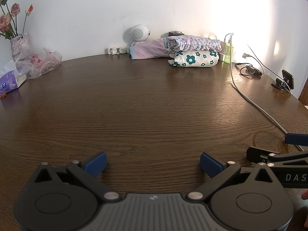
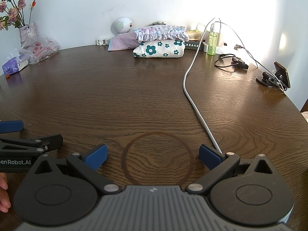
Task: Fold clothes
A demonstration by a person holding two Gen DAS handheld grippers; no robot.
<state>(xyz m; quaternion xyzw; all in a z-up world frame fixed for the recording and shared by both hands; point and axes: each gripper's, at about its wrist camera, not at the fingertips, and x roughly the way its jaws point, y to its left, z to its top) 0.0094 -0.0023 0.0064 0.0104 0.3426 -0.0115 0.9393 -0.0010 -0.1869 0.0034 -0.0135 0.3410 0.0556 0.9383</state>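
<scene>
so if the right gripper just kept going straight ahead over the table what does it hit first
Probably the folded clothes stack by the wall. The right gripper is open over bare table, and the white cable lies just right of that line, though depth is hard to judge.

Counted: three folded garments [image 2: 159, 40] at 12 o'clock, one vase [image 2: 27, 32], one plastic bag [image 2: 41, 49], one tissue pack [image 2: 12, 68], one spray bottle [image 2: 212, 44], one round speaker [image 2: 122, 25].

Both grippers, left gripper [image 1: 153, 162] and right gripper [image 2: 153, 156], are showing black linkages, blue pads [image 1: 97, 161], silver screws and ribbed grey bodies.
</scene>
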